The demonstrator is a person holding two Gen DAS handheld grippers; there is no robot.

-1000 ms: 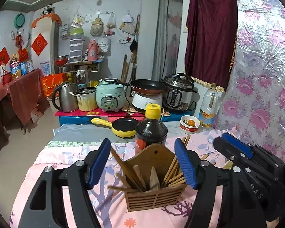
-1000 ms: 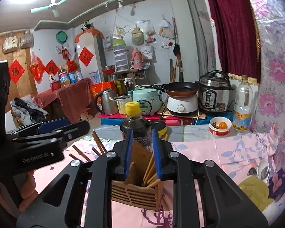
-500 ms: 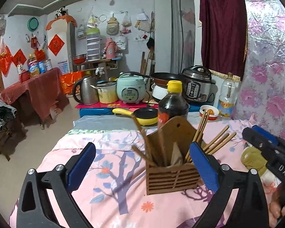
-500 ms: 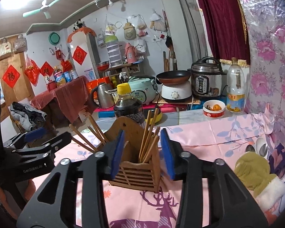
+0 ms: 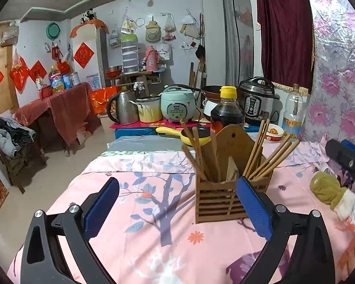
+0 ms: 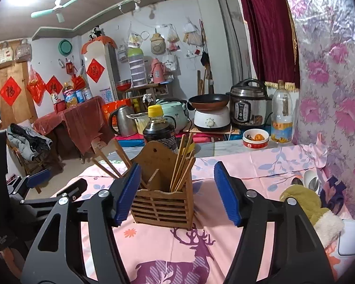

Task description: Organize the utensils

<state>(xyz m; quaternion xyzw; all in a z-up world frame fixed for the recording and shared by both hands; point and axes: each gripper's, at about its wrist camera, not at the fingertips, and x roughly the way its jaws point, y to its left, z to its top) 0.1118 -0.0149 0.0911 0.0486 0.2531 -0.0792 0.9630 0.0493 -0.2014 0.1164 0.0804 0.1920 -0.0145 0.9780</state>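
Wooden holder of chopsticks stands between the right gripper's opening fingers, released since a second ago; dark bottle behind; left gripper spread wide.

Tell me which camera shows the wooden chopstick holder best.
The right wrist view: the chopstick holder sits centred, slatted front unobstructed. In the left wrist view the left gripper's right finger pad covers the holder's right front corner.

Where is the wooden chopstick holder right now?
The wooden chopstick holder stands upright on the pink tablecloth, centre of the right wrist view and right of centre in the left wrist view, just in front of the dark sauce bottle.
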